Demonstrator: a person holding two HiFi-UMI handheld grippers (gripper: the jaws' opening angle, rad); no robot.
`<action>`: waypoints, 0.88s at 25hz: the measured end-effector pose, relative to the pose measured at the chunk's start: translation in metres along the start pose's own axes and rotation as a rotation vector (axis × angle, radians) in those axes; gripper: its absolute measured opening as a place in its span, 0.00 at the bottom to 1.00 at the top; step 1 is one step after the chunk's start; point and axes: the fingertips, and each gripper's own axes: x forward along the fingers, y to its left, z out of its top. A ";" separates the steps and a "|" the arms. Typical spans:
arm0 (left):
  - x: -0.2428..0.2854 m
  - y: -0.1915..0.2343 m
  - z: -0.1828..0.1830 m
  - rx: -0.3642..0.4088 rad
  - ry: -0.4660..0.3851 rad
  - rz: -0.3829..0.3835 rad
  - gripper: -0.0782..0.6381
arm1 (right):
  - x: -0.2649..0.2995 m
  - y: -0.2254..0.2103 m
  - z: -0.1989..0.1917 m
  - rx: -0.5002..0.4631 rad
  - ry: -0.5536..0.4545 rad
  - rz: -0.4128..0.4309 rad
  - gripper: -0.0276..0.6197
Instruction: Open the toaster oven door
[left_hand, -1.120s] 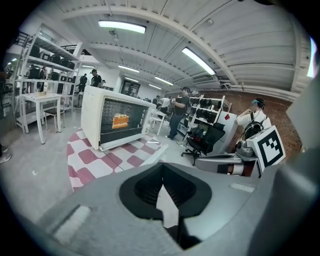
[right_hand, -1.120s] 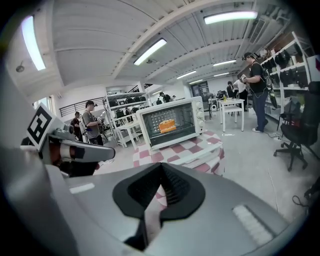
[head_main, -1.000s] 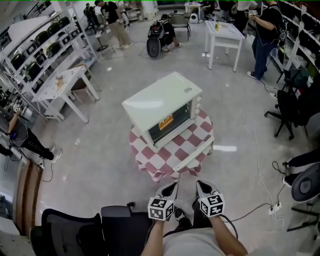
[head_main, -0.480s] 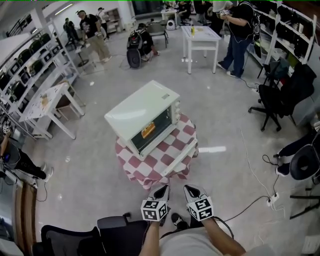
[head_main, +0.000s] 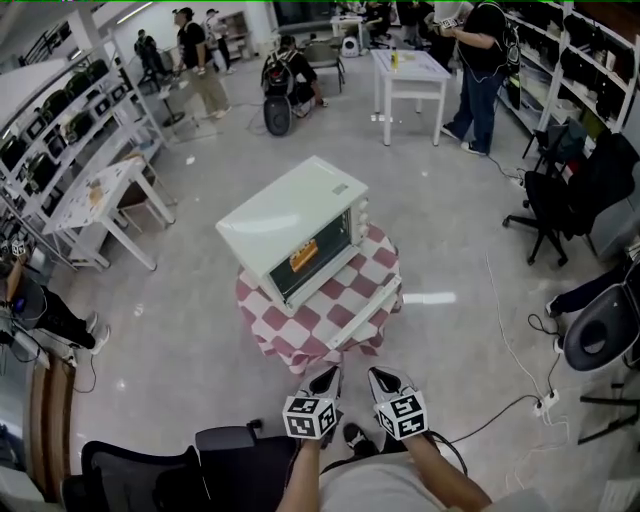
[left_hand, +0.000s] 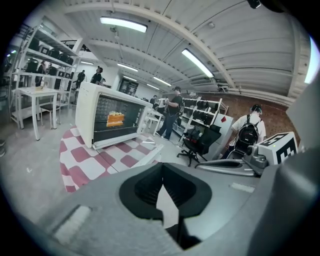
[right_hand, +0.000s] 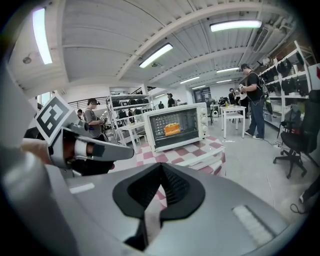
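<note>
In the head view, two bare forearms are seen reaching forward from the bottom edge, close together and near the body. The left gripper (head_main: 331, 374) and the right gripper (head_main: 379, 377) are held side by side, marker cubes uppermost, with their tips pointed towards the toaster oven (head_main: 290, 222). The oven is set on a small table draped in a red-and-white checked cloth (head_main: 340, 312), turned at an angle, and its glass door (head_main: 322, 254) is shut. Both grippers are kept well apart from the table and the oven, over bare floor.

In the left gripper view, the two jaws are seen pressed together with nothing between them. The oven is found up and to the left, beyond the jaws, with an orange patch showing at its glass. The right gripper's marker cube is visible at the right edge, level with this one.

In the right gripper view, the jaws are likewise closed and nothing is gripped. The oven is seen straight ahead past the tips, door front facing the camera. The left gripper is shown at the left, wrapped by a hand (right_hand: 36, 150).
</note>
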 end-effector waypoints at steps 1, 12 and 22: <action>-0.001 0.001 0.001 0.004 -0.002 0.005 0.11 | 0.001 0.000 0.001 -0.002 -0.001 0.000 0.04; -0.018 0.020 0.004 -0.036 -0.039 0.041 0.11 | 0.012 0.017 0.004 -0.027 0.006 0.039 0.04; -0.026 0.024 0.004 -0.047 -0.043 0.032 0.11 | 0.017 0.034 0.005 -0.035 0.008 0.084 0.04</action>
